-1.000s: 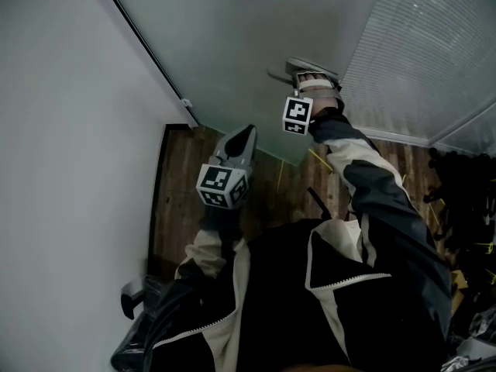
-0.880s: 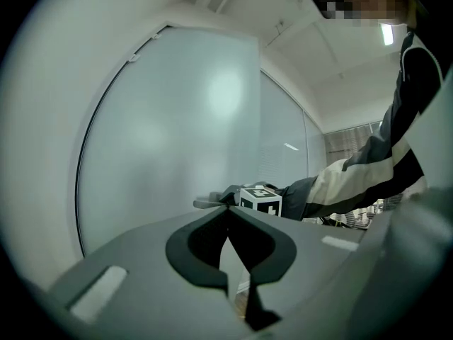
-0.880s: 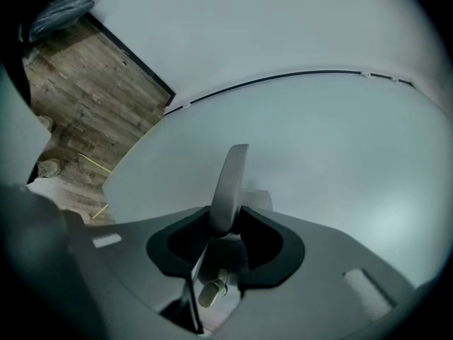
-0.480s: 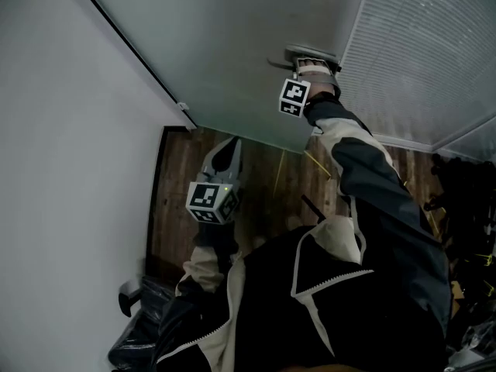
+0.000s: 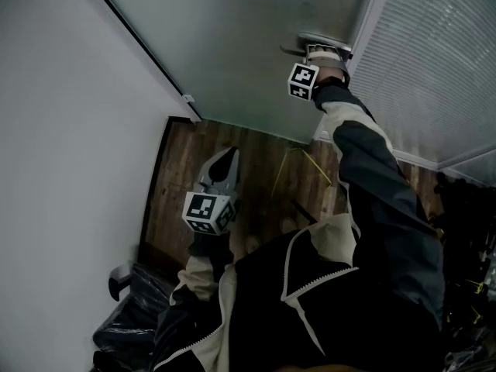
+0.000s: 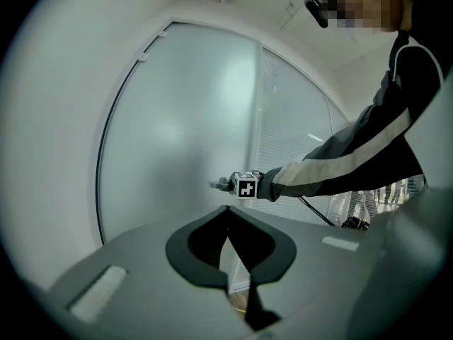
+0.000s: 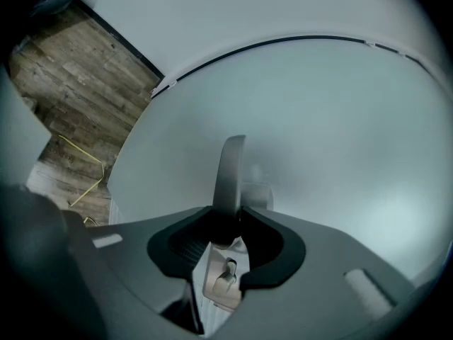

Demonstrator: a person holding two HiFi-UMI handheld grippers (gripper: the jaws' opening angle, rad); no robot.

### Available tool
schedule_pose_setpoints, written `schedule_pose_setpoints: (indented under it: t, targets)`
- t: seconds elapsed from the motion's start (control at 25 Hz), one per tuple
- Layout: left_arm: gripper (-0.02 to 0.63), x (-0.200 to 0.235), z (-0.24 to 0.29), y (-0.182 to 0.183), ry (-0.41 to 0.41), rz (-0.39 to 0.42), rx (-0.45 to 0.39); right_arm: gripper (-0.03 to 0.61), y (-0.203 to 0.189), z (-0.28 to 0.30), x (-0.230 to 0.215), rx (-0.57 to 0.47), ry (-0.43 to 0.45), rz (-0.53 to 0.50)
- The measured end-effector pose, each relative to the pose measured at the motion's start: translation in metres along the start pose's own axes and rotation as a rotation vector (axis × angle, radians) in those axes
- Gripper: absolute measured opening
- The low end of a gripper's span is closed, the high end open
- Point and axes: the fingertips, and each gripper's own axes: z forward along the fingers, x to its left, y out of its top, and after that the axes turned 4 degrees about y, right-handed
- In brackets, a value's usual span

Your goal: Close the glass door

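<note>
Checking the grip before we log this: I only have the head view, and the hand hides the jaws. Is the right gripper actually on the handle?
Observer: Yes. In the right gripper view the door handle lever sits between the right gripper jaws, clamped.
Operator: Left one holding anything?
Observer: No. The left gripper is shut and empty, pointing toward the glass door.
Operator: Lock visible?
Observer: A small lock plate shows below the lever; I can't tell its state.
</note>
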Motion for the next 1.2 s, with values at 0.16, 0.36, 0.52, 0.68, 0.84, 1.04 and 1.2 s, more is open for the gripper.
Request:
schedule_pose_setpoints:
  t: [0.16, 0.36, 0.52, 0.68, 0.84, 1.04, 1.2]
  targets:
    - [0.0, 0.01, -0.001, -0.02, 0.036, -0.021, 0.041, 0.126, -0.005, 0.028, -0.002, 0.002, 0.061, -0.006]
    - [0.0, 0.015, 0.001, -0.026, 0.09, -0.044, 0.042, 0.123, -0.011, 0.049, -0.013, 0.002, 0.045, -0.017]
    - [0.0, 0.021, 0.003, -0.032, 0.11, -0.053, 0.062, 0.125, -0.012, 0.059, -0.02, -0.002, 0.051, -0.005]
    - [0.0, 0.018, 0.009, -0.034, 0.116, -0.056, 0.063, 0.124, -0.015, 0.064, -0.026, -0.01, 0.037, -0.005]
    - [0.0, 0.015, 0.014, -0.033, 0.119, -0.062, 0.059, 0.124, -0.017, 0.067, -0.029, -0.011, 0.031, -0.005]
    - [0.0, 0.017, 0.015, -0.033, 0.124, -0.057, 0.065, 0.126, -0.015, 0.066, -0.028, -0.021, 0.035, 0.011]
    - [0.0, 0.018, 0.013, -0.032, 0.118, -0.048, 0.064, 0.212, -0.013, 0.055, -0.018, -0.066, 0.095, 0.106]
